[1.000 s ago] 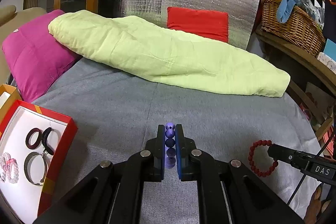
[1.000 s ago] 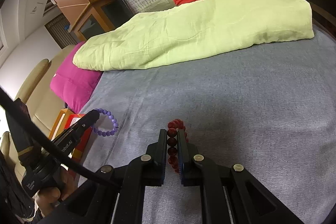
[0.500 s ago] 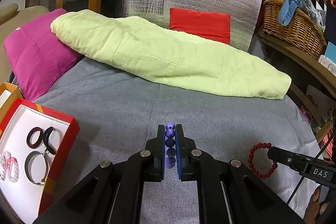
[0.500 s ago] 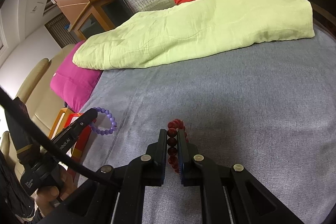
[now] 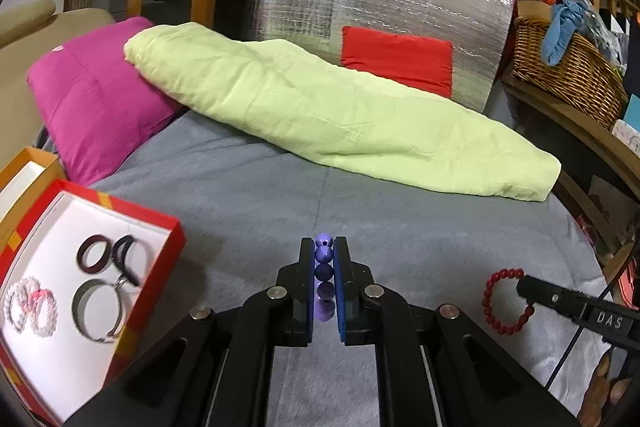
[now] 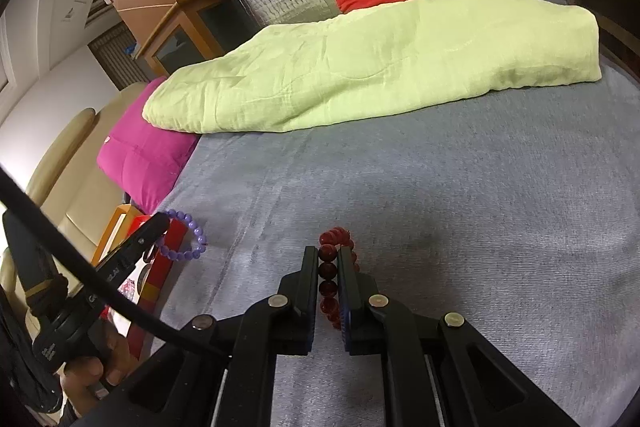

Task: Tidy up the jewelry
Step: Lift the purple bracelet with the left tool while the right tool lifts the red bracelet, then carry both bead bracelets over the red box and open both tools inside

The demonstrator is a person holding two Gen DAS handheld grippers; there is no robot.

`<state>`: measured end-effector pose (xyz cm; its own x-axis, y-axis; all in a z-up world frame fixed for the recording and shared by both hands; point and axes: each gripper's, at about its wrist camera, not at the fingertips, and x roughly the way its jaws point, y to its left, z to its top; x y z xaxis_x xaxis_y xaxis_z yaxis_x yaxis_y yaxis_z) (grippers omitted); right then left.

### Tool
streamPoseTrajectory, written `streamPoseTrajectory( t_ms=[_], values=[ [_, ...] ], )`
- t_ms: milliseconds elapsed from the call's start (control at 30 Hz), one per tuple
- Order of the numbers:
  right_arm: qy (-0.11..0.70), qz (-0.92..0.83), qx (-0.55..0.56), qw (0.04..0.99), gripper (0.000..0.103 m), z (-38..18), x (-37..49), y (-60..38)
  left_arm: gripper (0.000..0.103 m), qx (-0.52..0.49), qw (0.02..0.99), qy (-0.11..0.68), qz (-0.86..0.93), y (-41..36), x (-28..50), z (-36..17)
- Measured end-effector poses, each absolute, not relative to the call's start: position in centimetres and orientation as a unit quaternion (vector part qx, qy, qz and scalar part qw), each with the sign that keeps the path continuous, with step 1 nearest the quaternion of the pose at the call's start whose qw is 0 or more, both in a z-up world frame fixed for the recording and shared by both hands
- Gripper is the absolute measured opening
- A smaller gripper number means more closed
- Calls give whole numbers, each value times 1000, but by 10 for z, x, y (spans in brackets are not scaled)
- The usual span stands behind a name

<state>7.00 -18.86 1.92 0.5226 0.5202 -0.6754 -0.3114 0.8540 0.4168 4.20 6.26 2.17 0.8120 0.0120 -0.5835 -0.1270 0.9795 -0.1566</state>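
Two handheld grippers each clamp a beaded bracelet above a grey bedspread (image 5: 280, 195). The left gripper (image 5: 324, 259) has its jaws closed on a purple bead bracelet (image 5: 323, 273), whose beads stack in a line between the blue pads (image 5: 307, 267). From the right wrist view, the same purple loop hangs off the left gripper's tip at about 9 o'clock, over the near corner of the red box. The right gripper (image 6: 328, 267) is pinched shut on a dark red bead bracelet (image 6: 327, 271); in the left wrist view that red loop dangles from its black tip at roughly 4 o'clock.

The red box (image 5: 160, 267), white inside, sits at 8 o'clock of the left wrist view on the bedspread's edge. It holds a dark ring bangle (image 5: 93, 253), a black curved piece (image 5: 124, 259) touching it, a silver bangle (image 5: 96, 309) below them, and pink-and-white bead bracelets (image 5: 30, 305) at the far left.

At 12 o'clock lies a folded pale green quilt (image 5: 340, 115), a magenta pillow (image 5: 92, 99) under its left end. A hand (image 6: 92, 371) grips the left gripper's handle at 8 o'clock in the right wrist view.
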Motion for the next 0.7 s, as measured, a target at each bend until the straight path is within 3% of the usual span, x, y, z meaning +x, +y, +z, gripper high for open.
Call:
streamPoseTrajectory(
  t_ms=[700],
  values=[
    [429, 264, 74, 860, 10, 35, 12, -131, 9, -113, 945, 290, 99, 124, -52, 33]
  ],
)
